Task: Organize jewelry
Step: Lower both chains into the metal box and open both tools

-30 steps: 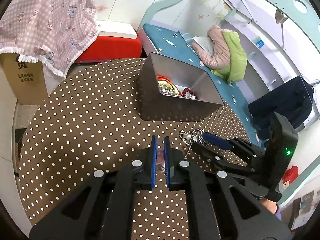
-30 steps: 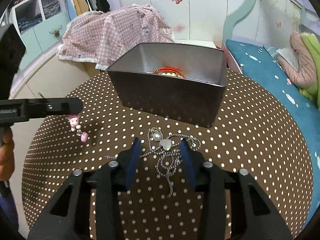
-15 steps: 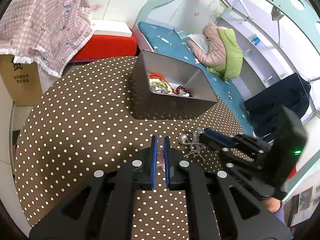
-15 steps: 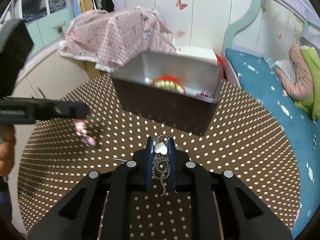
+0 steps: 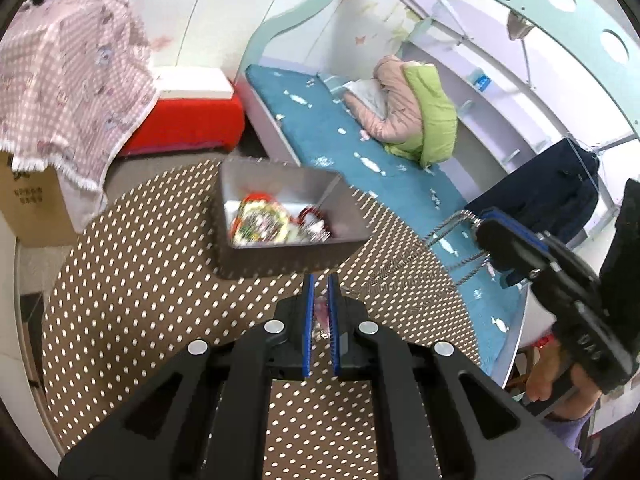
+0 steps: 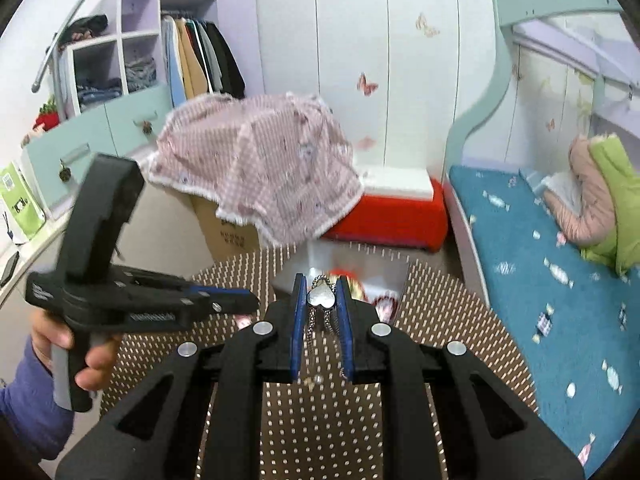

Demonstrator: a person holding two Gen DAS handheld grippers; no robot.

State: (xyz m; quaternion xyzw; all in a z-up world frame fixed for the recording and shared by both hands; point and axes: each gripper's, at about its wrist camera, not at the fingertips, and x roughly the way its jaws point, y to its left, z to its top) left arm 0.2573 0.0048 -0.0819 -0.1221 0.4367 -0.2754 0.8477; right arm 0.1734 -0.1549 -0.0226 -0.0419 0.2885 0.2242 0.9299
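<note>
Between the blue pads of the right gripper sits the heart pendant of a silver necklace, pinched at the very tips, with its chain hanging straight down between the fingers and trailing toward the dotted tablecloth. The grey metal box lies directly ahead of and below those fingertips, its open top just beyond the pendant, so the carry looks like a short forward reach over the near rim. The dangling chain is the long axis to mind, since it could catch on that rim. The left gripper is closed narrow on a small pinkish piece, blurred, probably a charm; the box lies straight ahead of it too, a little further off. Other jewelry already lies inside the box.
</note>
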